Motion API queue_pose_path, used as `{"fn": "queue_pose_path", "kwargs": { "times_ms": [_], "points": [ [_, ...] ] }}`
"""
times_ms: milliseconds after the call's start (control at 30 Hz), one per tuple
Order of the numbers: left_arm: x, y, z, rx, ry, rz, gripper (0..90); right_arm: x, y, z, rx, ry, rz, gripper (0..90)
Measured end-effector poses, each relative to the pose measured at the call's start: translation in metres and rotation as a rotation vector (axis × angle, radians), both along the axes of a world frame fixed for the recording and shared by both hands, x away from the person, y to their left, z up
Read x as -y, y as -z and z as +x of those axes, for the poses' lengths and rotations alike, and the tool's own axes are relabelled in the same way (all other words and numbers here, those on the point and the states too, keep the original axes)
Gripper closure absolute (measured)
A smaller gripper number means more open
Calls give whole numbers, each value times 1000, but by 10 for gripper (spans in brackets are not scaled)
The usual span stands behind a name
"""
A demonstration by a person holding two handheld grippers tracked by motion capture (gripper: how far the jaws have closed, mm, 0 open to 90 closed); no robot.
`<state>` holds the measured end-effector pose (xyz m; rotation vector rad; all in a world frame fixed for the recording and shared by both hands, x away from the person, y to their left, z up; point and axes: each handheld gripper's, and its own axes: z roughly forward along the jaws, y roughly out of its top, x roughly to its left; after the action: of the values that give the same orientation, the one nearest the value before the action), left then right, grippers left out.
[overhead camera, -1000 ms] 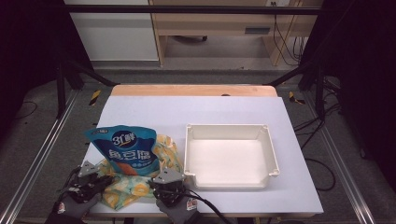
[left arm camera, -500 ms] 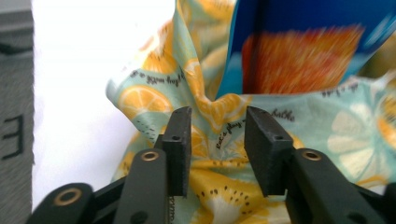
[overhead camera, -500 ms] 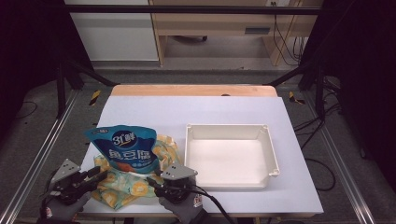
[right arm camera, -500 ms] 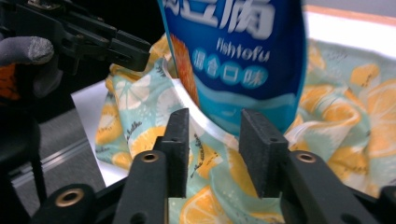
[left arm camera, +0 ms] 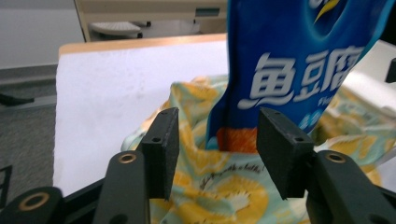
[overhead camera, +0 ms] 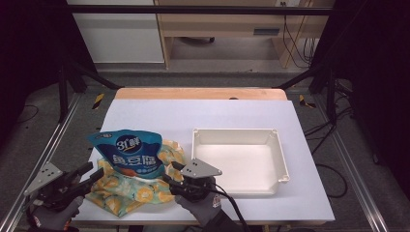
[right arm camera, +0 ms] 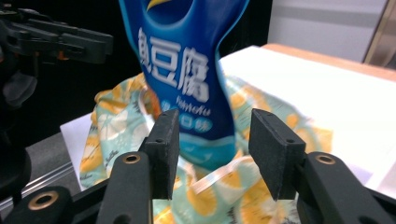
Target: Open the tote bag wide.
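- Since the frame a second earlier, our left gripper (overhead camera: 91, 174) had drawn back toward the table's near-left corner, off the cloth; the right gripper (overhead camera: 171, 176) had barely shifted.
- We saw the glossy blue stand-up plastic pouch with white lettering (overhead camera: 131, 153) upright on the crumpled yellow-and-mint lemon-print cloth (overhead camera: 126, 191), at the near-left of the white table (overhead camera: 217, 113).
- We judged tipping the main risk: the pouch stood on soft, uneven folds, so a nudge from either jaw or a tug on the cloth could topple it.
- A grab low on the pouch could also pinch cloth and drag both along.
- From our left gripper view the pouch (left arm camera: 294, 70) rose just ahead of the gap and right of centre; the jaws stood wide apart, empty.
- From our right gripper view the pouch (right arm camera: 187, 70) stood just beyond the jaws, also parted and holding nothing.
- To the right sat the shallow white rectangular plastic tray (overhead camera: 278, 154), empty, just beside the cloth.
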<state>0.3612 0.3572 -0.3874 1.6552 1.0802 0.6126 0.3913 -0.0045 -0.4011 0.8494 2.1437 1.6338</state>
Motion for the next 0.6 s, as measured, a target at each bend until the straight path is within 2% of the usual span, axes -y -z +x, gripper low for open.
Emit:
{"fn": "queue_pose_path", "kwargs": {
  "times_ms": [267, 600],
  "points": [
    [3, -17, 4, 47, 2, -7, 434, 12, -21, 4, 46, 9, 21, 469],
    [4, -36, 8, 84, 2, -17, 397, 20, -40, 14, 70, 20, 27, 413]
  ]
}}
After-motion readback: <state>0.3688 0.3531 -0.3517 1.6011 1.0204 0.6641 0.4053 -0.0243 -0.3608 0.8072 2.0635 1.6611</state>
